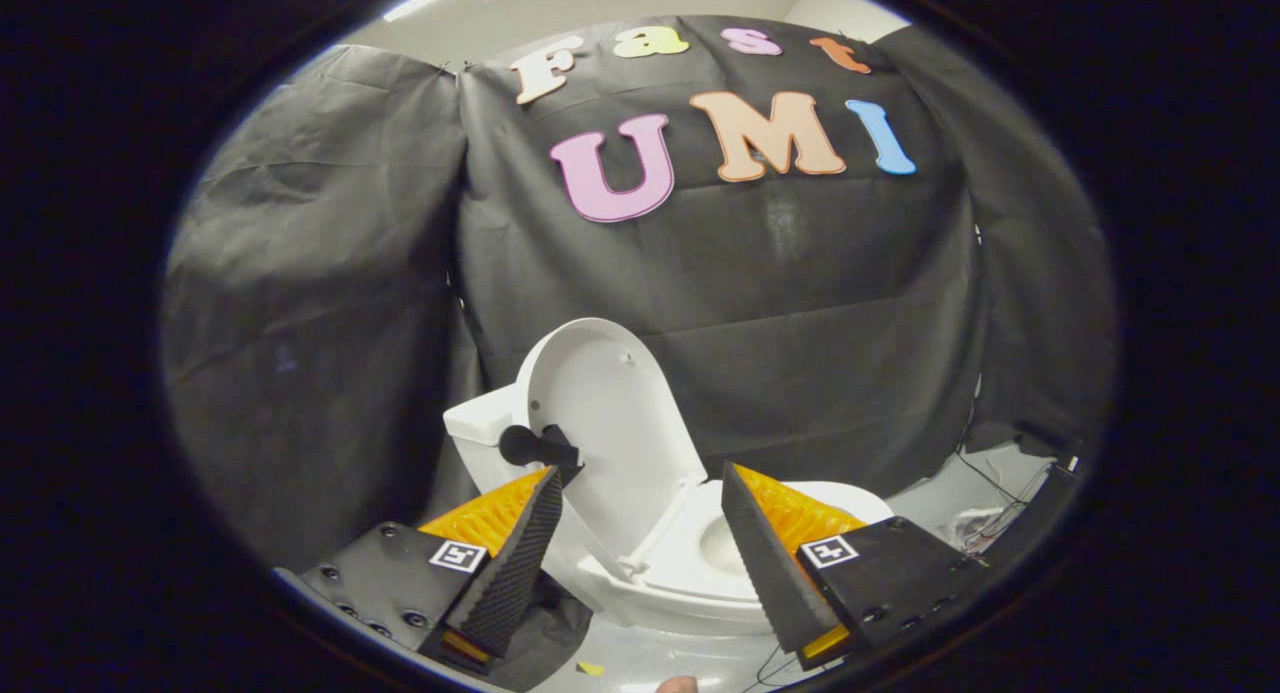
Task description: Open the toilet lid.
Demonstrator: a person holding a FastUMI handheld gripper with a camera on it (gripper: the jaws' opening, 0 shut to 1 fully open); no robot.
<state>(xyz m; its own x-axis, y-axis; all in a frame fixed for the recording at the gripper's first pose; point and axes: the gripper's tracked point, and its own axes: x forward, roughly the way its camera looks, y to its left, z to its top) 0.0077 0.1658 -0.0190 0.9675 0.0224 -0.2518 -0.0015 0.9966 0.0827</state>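
Two fingers (640, 533) stand spread, holding nothing; the toilet lid (610, 423) stands raised just beyond them, leaning back toward the tank (480, 428).

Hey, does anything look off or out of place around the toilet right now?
Nothing looks spilled or broken. The toilet lid stands raised against the tank, the bowl open below. The gripper is open, its fingers apart either side of the lid. Loose wires trail on the floor beside the bowl.

Claw (640, 478) fingers spread wide, gripping nothing, tilted slightly
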